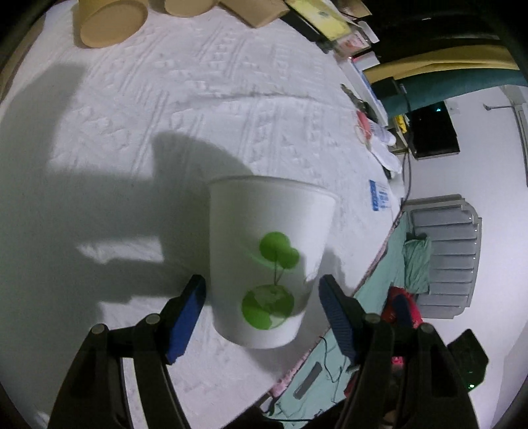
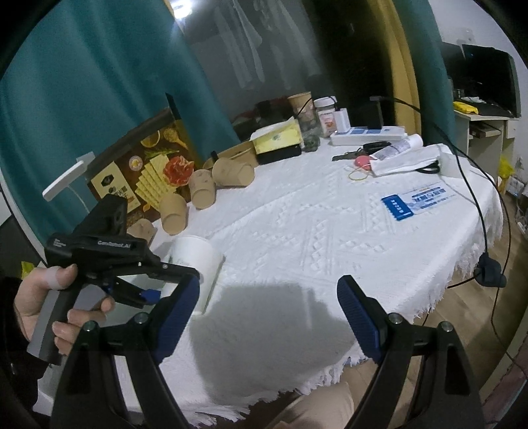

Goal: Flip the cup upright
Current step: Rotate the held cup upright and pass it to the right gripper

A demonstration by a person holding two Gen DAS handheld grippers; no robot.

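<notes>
The white paper cup with green round leaves printed on it sits between the two blue pads of the left gripper. The pads are spread apart, with a gap on each side of the cup, so the claw is not pinching it. In the left view the wide rim is at the far end and the narrow bottom is close to the camera. Whether the cup stands or lies on its side is hard to tell.

Far behind the cup, at the back of the table, is a brown paper bowl. Nothing stands in the way between them.

The table has a white bumpy tablecloth with a fringe along its edge. Dark shadows fall on the cloth near the cup. Past the table edge are a grey plastic crate and a green cloth on the floor.

The right view shows much more. The right gripper is spread wide with nothing between its pads, above the near edge of the table. A hand holds the left gripper at the left side, and the white cup shows just behind it. Some brown paper cups lie tipped over at the back by a picture box of food. A blue and white card lies flat on the cloth. A teal curtain hangs behind, and a black cable hangs over the table's right edge.
</notes>
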